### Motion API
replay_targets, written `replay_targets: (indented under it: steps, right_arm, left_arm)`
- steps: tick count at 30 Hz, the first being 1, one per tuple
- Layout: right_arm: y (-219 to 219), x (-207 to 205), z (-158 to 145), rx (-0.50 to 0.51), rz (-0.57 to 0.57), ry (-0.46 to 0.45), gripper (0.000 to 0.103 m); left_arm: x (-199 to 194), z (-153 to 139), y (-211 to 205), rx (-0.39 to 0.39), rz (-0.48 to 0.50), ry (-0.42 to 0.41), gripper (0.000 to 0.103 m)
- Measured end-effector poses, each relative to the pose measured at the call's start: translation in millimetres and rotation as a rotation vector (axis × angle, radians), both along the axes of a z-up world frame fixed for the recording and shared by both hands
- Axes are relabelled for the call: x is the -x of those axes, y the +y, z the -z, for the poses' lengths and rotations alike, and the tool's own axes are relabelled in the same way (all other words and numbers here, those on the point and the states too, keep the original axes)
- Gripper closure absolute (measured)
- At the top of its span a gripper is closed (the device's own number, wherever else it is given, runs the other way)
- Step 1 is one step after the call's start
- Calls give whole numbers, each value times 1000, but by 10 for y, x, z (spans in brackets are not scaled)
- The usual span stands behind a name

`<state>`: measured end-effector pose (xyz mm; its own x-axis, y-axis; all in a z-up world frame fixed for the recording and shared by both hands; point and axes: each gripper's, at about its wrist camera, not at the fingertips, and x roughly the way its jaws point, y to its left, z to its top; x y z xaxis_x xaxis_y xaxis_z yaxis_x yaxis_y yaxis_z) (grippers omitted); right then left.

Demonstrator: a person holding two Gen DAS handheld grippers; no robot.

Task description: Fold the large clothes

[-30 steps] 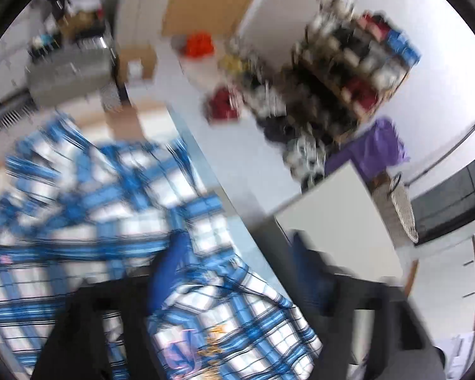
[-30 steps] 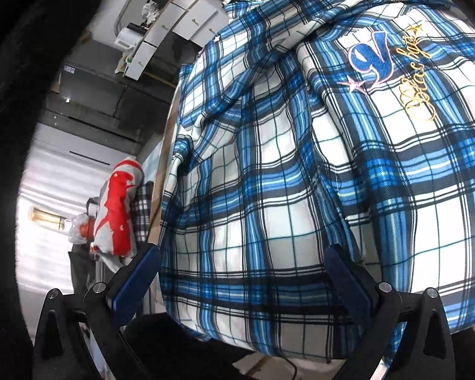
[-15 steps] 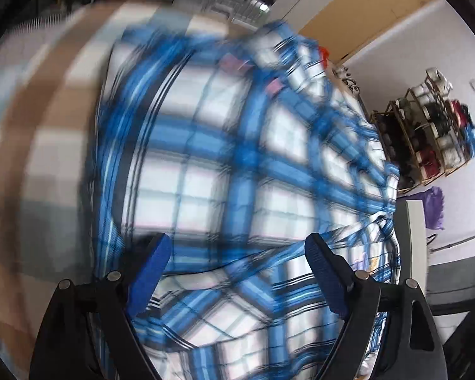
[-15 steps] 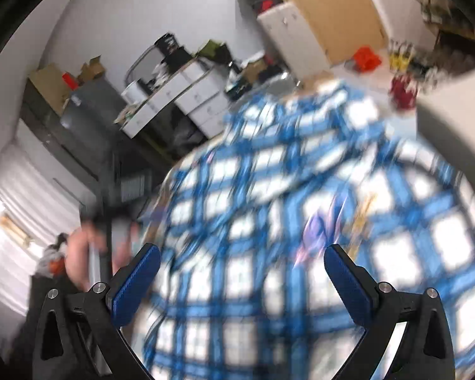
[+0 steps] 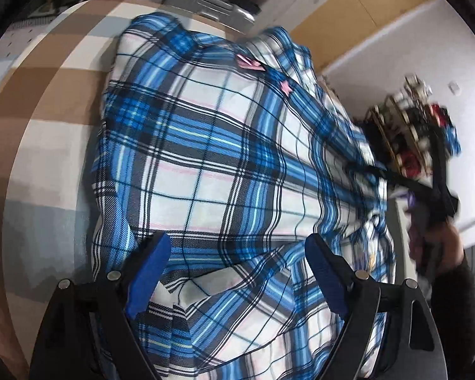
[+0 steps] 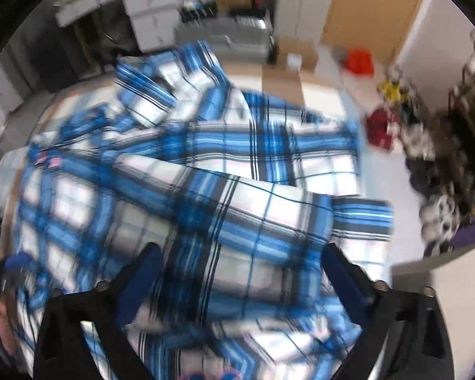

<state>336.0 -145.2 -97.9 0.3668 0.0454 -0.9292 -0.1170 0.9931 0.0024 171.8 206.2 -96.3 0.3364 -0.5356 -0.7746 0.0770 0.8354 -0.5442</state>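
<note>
A checked cloth in brown, cream and grey squares (image 5: 41,133) is spread over the work surface, and on it the plaid shirt (image 5: 205,164) is laid, rumpled and only partly flattened. The shirt is woven in white with broad bright-blue bands crossed by thin black, pale-blue and pink lines. Toward its far edge, away from the cameras, small pink patches (image 5: 250,62) are seen on the fabric. In the right wrist view, one panel of the shirt (image 6: 269,218) is seen folded over the rest, with a straight edge running across it; that view is blurred.

The left gripper (image 5: 237,272) is held just above the near part of the shirt, its blue-padded jaws spread wide, no fabric pinched. The right gripper (image 6: 240,275) is likewise held over the shirt; its jaws have just been closing slightly but are still spread, with cloth below them and nothing gripped.
</note>
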Motion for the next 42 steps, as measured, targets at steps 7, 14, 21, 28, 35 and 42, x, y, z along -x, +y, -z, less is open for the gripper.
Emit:
replay_targets:
  steps: [7, 14, 21, 28, 35, 42]
  right_arm:
    - [-69, -249, 392, 105, 12, -6, 4]
    - [-405, 8, 31, -44, 50, -156, 1]
    - [-453, 191, 263, 44, -3, -40, 0]
    - [-658, 729, -696, -179, -54, -204, 0]
    - [-745, 1581, -1564, -408, -102, -294, 0]
    - [-717, 2268, -2204, -529, -122, -421, 0]
  left_arm:
    - [40, 31, 116, 14, -7, -2, 20]
    - [120, -36, 82, -30, -34, 24, 20]
    - [107, -70, 87, -31, -76, 65, 20]
    - [128, -724, -6, -134, -4, -5, 20]
    - [389, -1512, 113, -323, -41, -170, 20]
    - [870, -2020, 112, -368, -142, -370, 20]
